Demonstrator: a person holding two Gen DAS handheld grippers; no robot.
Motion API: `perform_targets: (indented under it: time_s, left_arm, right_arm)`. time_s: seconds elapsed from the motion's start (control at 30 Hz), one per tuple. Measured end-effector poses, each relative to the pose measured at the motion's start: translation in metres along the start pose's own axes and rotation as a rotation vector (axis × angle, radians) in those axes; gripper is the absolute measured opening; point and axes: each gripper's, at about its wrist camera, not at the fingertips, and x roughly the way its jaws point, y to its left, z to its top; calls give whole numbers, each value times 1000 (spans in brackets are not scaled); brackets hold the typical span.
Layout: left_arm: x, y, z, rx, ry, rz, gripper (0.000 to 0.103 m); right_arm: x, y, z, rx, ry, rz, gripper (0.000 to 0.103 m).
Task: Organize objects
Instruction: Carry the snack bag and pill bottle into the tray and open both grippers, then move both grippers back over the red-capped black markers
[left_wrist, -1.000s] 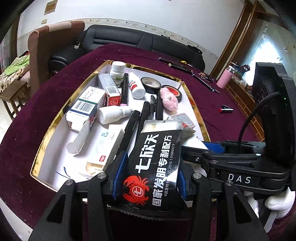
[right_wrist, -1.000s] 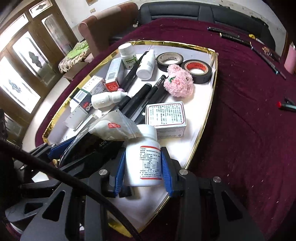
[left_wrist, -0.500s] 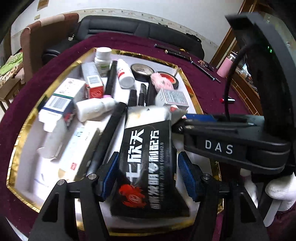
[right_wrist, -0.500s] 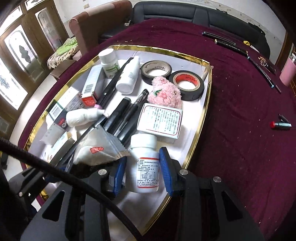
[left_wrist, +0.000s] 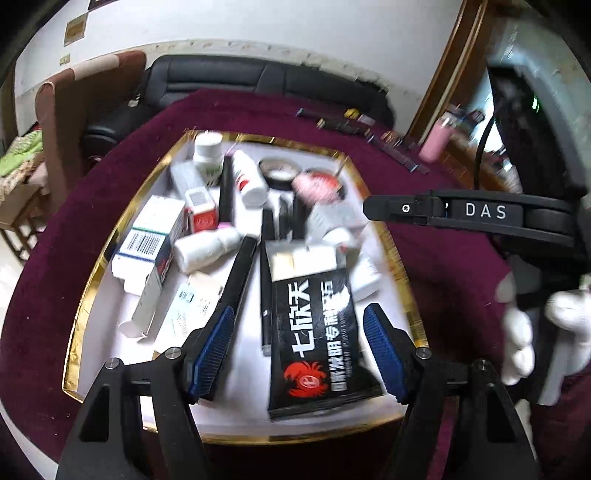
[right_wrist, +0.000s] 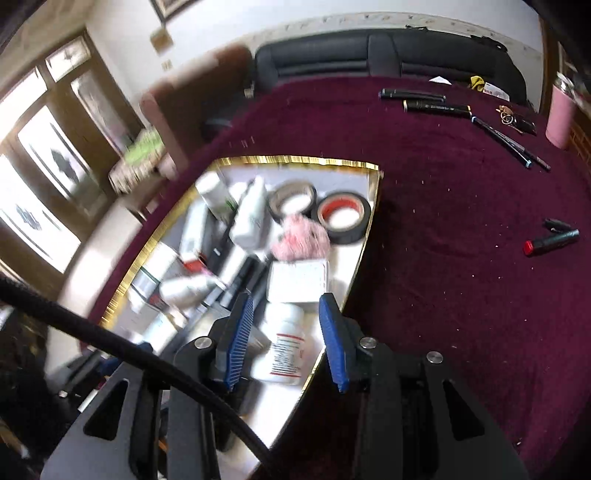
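- Two grippers hang over the gold-rimmed tray (left_wrist: 110, 254), which serves as the landmark below.
- Left gripper (left_wrist: 297, 345): its jaws have just been opening. The black sachet (left_wrist: 319, 336) lies flat on the tray's near end between the blue pads, which stand clear of it on both sides.
- Right gripper (right_wrist: 288, 338): its jaws have just been opening slightly. The white pill bottle (right_wrist: 282, 341) lies on the tray by its right rim, seen between the pads with a gap on each side; not clamped.
- Done, as judged: both items are delivered. Boxes, bottles, pens, a pink pompom (right_wrist: 301, 238) and two tape rolls already fill the tray.
- Left, as judged: a red lipstick (right_wrist: 550, 240) lies well right of the tray on the maroon cloth (right_wrist: 443, 221); pens (right_wrist: 436, 105) lie beyond the tray's far end.
- Motion blur hides finer labels.
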Motion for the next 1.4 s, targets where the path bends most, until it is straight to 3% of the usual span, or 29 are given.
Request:
perform_targets:
  time_s: [0.07,0.17,0.4,0.53,0.63,0.67,0.7,0.73,0.8,0.87,0.9,1.13,1.4]
  left_arm:
    - [-4,0,0,-18,-13,-79,68]
    - [9,-6,-2,-43,37,-186,69]
    - [22,-21,-5,-6,77,-157,73]
    - [-7,-5,6,-18,-32,-102,73]
    - [-48,12,14,-48,-203,-67,74]
    - [-60,19,16,-60,-257,-72,83]
    - [-72,24,18,-79,-326,-100,101]
    - [-89,31,19,-118,-413,-175,102]
    - [-97,40,22,-189,-490,-327,102]
    - [-87,41,30,-217,-453,-435,102]
    - [-79,35,33,-209,-418,-449,102]
    - [-34,-30,50,-83,-255,-443,102]
    - [33,-114,67,44,-50,-367,101]
  right_arm:
    - [-8,-2,0,25,-27,30,43]
    - [-11,-3,-1,45,-31,54,45]
    - [-19,-23,-7,93,-36,48,45]
    - [-28,-45,-9,131,-51,27,45]
    - [-35,-64,-11,163,-64,7,45]
    - [-37,-71,-12,174,-69,1,45]
    - [-40,-79,-13,190,-74,-8,45]
    - [-42,-84,-14,200,-77,-13,45]
    - [-46,-98,-14,226,-84,-26,45]
    - [-51,-112,-15,250,-94,-39,45]
    - [-55,-119,-16,260,-99,-47,45]
    - [-81,-184,-28,351,-121,-158,45]
    - [-90,-254,-32,468,-101,-261,45]
